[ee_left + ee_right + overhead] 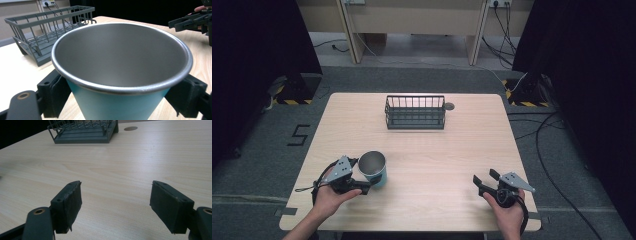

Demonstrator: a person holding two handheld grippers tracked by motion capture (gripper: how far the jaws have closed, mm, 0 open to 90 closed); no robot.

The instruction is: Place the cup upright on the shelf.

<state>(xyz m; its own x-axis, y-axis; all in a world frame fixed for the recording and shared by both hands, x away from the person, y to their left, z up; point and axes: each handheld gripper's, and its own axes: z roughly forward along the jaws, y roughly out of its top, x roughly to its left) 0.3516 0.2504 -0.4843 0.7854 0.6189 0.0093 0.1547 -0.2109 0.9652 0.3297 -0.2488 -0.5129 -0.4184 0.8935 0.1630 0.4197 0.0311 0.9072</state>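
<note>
One teal-sided, steel-lined tapered cup [373,169] stands upright near the front left of the pale wooden table [437,150], and we have it between the jaws of our left gripper [367,186], whose pads press on the teal wall below the rolled rim on either side. We judge it light, stiff and empty, with a smooth wall that narrows downward, so it could slide up or down through the pads if we squeeze weakly; a hold just beneath the rim's lip seems safest. Our right gripper [486,181] rests at the front right, jaws spread wide and holding nothing, well apart from the cup. Toward the far edge sits a dark grey wire dish rack [415,112], with a small round grommet [449,106] just beside its right end. The tabletop looks flat and dry. Around it we see grey carpet, trailing cables [547,150], black curtains and a light-coloured bench at the back.
</note>
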